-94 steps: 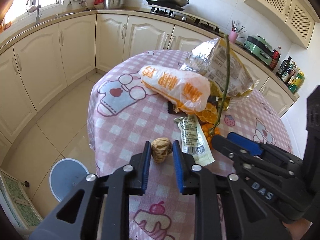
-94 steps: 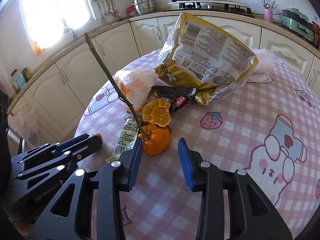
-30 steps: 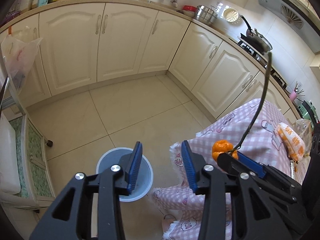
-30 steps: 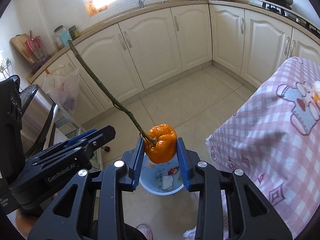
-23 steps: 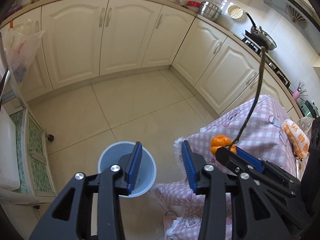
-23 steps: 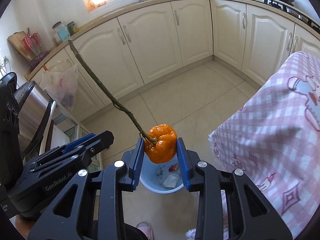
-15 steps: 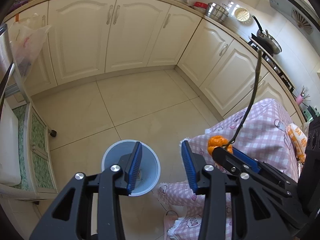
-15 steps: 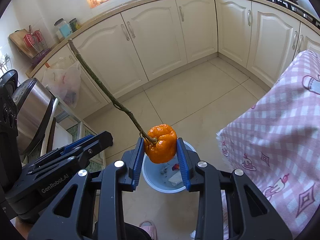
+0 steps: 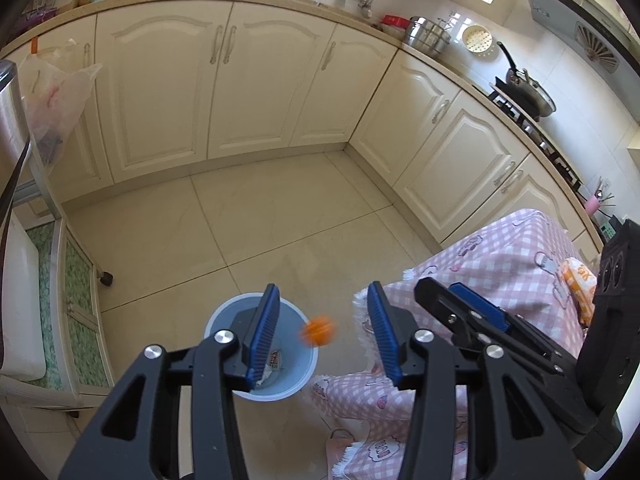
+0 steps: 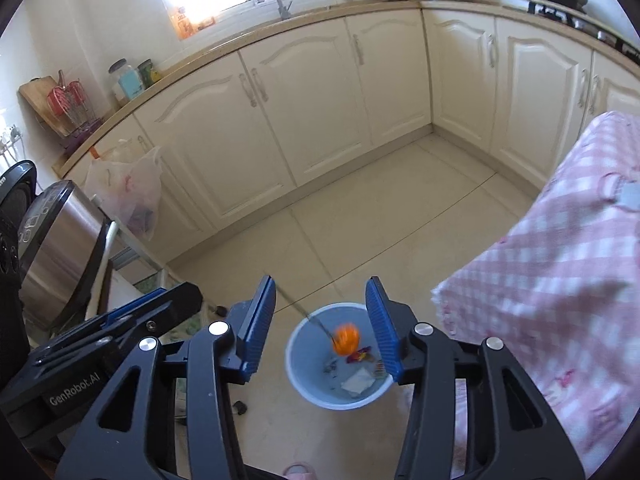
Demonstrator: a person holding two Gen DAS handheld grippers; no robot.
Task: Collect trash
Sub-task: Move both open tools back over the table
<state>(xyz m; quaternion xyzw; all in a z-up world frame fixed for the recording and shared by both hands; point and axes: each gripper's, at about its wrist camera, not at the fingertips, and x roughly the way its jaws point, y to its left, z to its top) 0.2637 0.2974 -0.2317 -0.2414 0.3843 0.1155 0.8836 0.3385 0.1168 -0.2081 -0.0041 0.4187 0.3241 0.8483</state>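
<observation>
A blue trash bin (image 10: 304, 380) stands on the floor below both grippers, with several wrappers inside; it also shows in the left wrist view (image 9: 224, 316). An orange fruit with a long stem (image 10: 346, 339) is blurred in mid-air over the bin's mouth; it shows in the left wrist view (image 9: 318, 330) too. My right gripper (image 10: 320, 328) is open and empty above the bin. My left gripper (image 9: 322, 336) is open and empty, beside the right gripper (image 9: 464, 308).
The table with a pink checked cloth (image 10: 560, 272) hangs close on the right, with an orange snack bag (image 9: 578, 284) on it. Cream cabinets (image 9: 240, 88) line the walls. A steel appliance (image 10: 52, 240) and a shelf with a plastic bag (image 10: 128, 188) stand at left.
My right gripper has opened and let go of the orange fruit, which now falls toward the bin. The left gripper has stayed open over the bin.
</observation>
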